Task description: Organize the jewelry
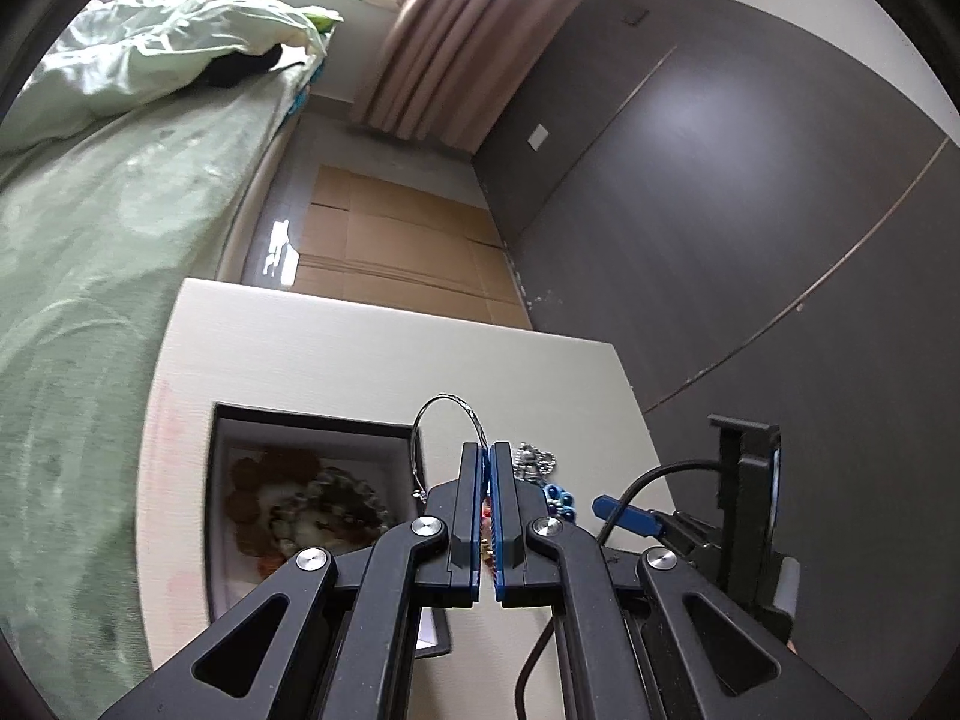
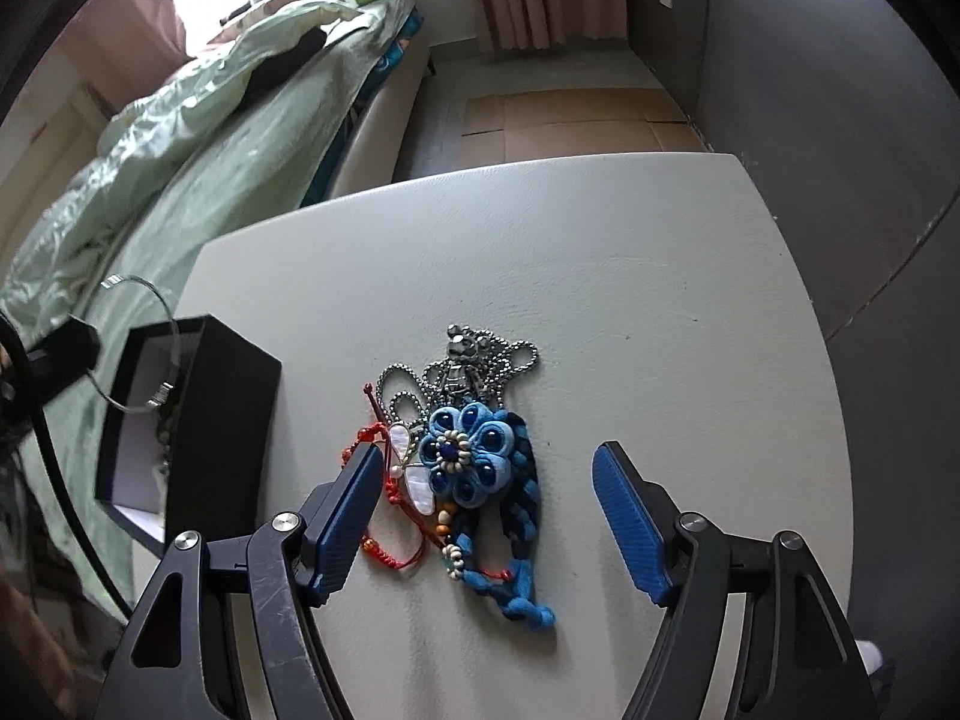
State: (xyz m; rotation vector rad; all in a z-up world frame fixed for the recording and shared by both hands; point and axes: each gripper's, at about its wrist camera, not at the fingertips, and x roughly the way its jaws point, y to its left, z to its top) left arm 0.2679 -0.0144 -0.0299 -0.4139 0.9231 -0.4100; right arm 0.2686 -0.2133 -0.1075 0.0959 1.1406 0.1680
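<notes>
My left gripper (image 1: 487,450) is shut on a thin silver wire bangle (image 1: 444,398), which hangs above the right edge of an open black box (image 1: 312,423). Beaded pieces (image 1: 324,510) lie inside the box. In the right wrist view, the bangle (image 2: 159,306) hovers over the box (image 2: 222,420) at the left. My right gripper (image 2: 486,450) stands open, pointing down just above a pile of jewelry on the table. Its jaws straddle a blue fabric flower necklace (image 2: 468,462). A silver ball chain with a pendant (image 2: 462,360) and a red cord bracelet (image 2: 396,558) with a shell butterfly (image 2: 414,480) lie beside the flower.
The white table (image 2: 600,270) stands beside a bed with green bedding (image 2: 180,150) on its left. A dark wall (image 2: 840,120) runs along the right. Flattened cardboard (image 2: 570,114) lies on the floor beyond the table. A black cable (image 1: 540,648) trails near my left gripper.
</notes>
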